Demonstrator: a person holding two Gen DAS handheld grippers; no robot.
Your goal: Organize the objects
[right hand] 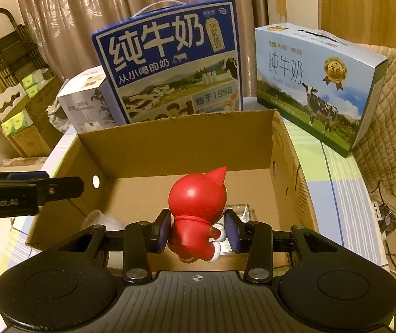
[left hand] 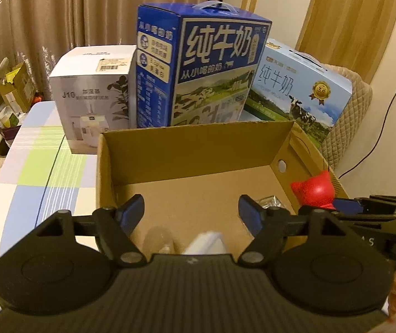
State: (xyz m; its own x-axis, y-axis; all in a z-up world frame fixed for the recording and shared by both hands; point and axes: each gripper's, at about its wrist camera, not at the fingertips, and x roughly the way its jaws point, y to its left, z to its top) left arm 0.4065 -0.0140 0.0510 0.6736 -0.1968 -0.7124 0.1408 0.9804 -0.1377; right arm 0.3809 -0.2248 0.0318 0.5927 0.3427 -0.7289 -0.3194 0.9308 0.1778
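Red figurine (right hand: 196, 216) pinched in right tongs (right hand: 197, 231) over cardboard box (right hand: 170, 147); left tongs (left hand: 191, 216) spread, empty.

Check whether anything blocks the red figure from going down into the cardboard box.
Nothing visible blocks it. The right gripper holds the red figure above the cardboard box, whose top is open. A shiny packet lies on the floor just beyond; the bare floor left of it is free.

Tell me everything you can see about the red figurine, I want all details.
The red figurine is a glossy, plastic-looking cartoon figure with a round head, one pointed ear visible, a collar and white hands and feet. It is seen from behind, roughly upright. The right gripper is shut on its body, one blue pad on each side, holding it above the open cardboard box. Nothing else touches it.
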